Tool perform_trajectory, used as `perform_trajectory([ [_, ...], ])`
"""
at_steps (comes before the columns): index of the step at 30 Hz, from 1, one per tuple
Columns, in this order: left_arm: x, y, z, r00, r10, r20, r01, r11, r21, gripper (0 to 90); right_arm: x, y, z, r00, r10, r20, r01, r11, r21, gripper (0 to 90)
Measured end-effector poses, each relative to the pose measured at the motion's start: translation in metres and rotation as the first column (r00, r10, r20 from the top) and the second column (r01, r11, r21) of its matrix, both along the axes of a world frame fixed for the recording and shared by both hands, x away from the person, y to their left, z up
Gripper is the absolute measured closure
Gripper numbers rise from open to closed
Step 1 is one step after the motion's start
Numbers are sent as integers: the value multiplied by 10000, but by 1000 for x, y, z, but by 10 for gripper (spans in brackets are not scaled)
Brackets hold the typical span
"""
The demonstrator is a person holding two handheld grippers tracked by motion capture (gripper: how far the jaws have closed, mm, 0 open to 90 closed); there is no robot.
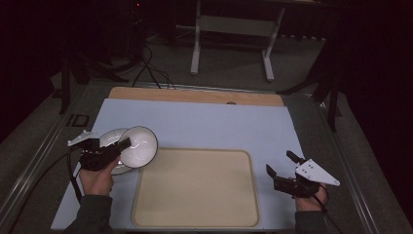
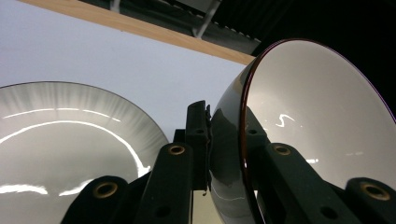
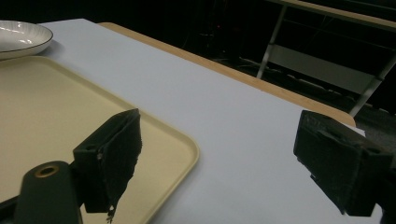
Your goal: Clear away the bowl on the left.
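One desk (image 1: pixel 195 122), covered by a pale blue-grey sheet, with a bare wooden strip (image 1: pixel 195 95) along its far edge. Room beyond is dark; grey floor, black cables (image 1: pixel 148 68) trailing across it, and a white-legged frame (image 1: pixel 234 29) standing well behind the desk.

Counted on the desk: one cream tray (image 1: pixel 197 187), two pieces of white crockery, two hand-held grippers.

Left hand-held gripper (image 1: pixel 114 150): jaws clamped on the rim of the bowl (image 1: pixel 139 146), one pad against the outer wall, the other inside. Bowl is white with a dark rim line, tilted up on edge, lifted clear of the sheet. In the left gripper view the bowl (image 2: pixel 308 121) sits at the jaws, to their right.

Plate (image 1: pixel 111 139): white, ribbed, dark rim; lies flat on the sheet just beneath and beside the left hand-held gripper, partly behind the bowl.

Tray lies between the two hand-held grippers, its corner just below the bowl.

Right hand-held gripper (image 1: pixel 281 168): jaws spread wide, nothing between them, held over bare sheet just off the tray's right edge. Grey three-cornered plate (image 1: pixel 316 172) on top.
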State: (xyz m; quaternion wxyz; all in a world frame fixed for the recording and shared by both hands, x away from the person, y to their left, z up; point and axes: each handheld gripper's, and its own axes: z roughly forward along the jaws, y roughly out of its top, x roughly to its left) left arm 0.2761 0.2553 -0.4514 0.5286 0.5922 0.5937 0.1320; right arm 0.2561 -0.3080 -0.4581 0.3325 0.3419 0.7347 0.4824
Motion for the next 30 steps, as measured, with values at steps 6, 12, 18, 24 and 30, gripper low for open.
perform_trajectory([
  [6,0,-10,2,9995,-300,41,300,9995,78,798,0,0,0,10000,-24,-5,24,10000,12,148],
  [12,1,-20,3,9981,-608,51,607,9980,193,798,0,0,0,10000,-28,7,28,10000,14,148],
  [18,2,-29,1,9966,-819,6,819,9963,271,798,0,0,0,10000,-33,12,33,10000,15,148],
  [24,3,-36,0,9950,-1000,-38,1001,9944,351,798,0,-1,0,10000,-44,20,44,10000,19,147],
  [30,3,-41,-1,9932,-1161,-48,1162,9924,411,798,0,-1,0,10000,-34,27,34,10000,10,148],
])
